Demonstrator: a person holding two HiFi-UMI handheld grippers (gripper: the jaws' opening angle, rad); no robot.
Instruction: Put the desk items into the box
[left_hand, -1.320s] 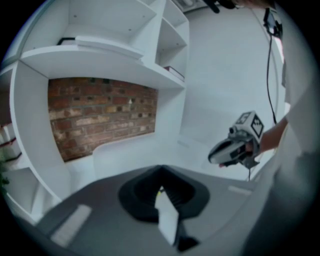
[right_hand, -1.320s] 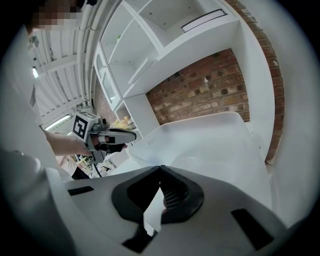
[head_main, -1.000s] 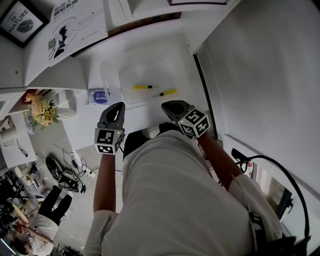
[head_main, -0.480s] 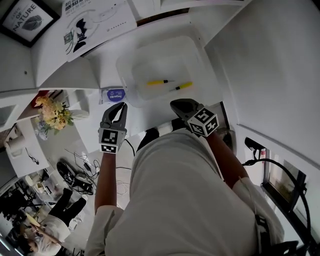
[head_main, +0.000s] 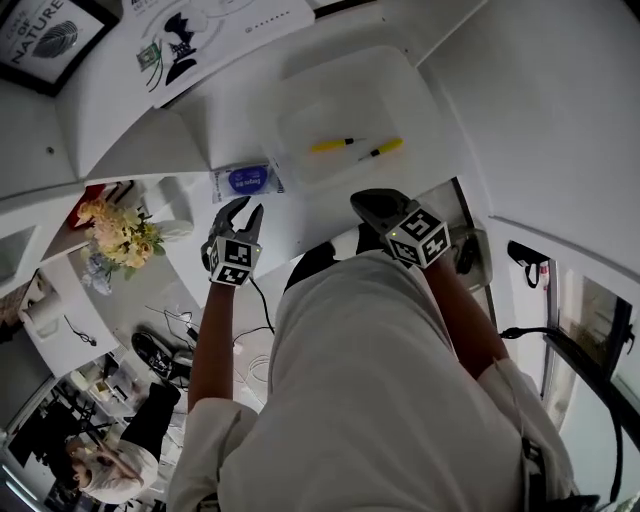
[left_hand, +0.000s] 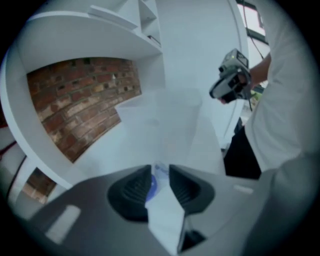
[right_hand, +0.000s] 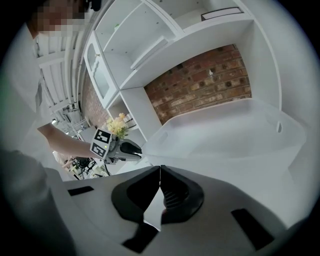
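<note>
White all round: white desktop (head_main: 320, 205), translucent white box (head_main: 400, 95) set toward its far edge. Counting now: one box, two pens inside it, both yellow, left pen (head_main: 335, 145) and right pen (head_main: 383, 149) lying almost in line on the box floor. One blue-and-white packet (head_main: 243, 181) out on the desktop, and two grippers.

Packet just beside the box's left wall, on the side toward the near edge.

Left gripper (head_main: 243, 208): jaws apart, just been opening, tips just short of the packet's near side. Blue print showing through the gap in the left gripper view, pads not pressing on it.

Right gripper (head_main: 362, 198): jaws together, nothing between them, hovering over the near edge by the box's near wall.

Only from the head view: both pens, plus the packet's whole outline. Only from the gripper views: a red brick wall (left_hand: 80, 105) behind white shelving (right_hand: 150, 45), and each gripper caught side-on by the other's camera.

Yellow flowers (head_main: 125, 235) off beyond the desktop's left edge.
</note>
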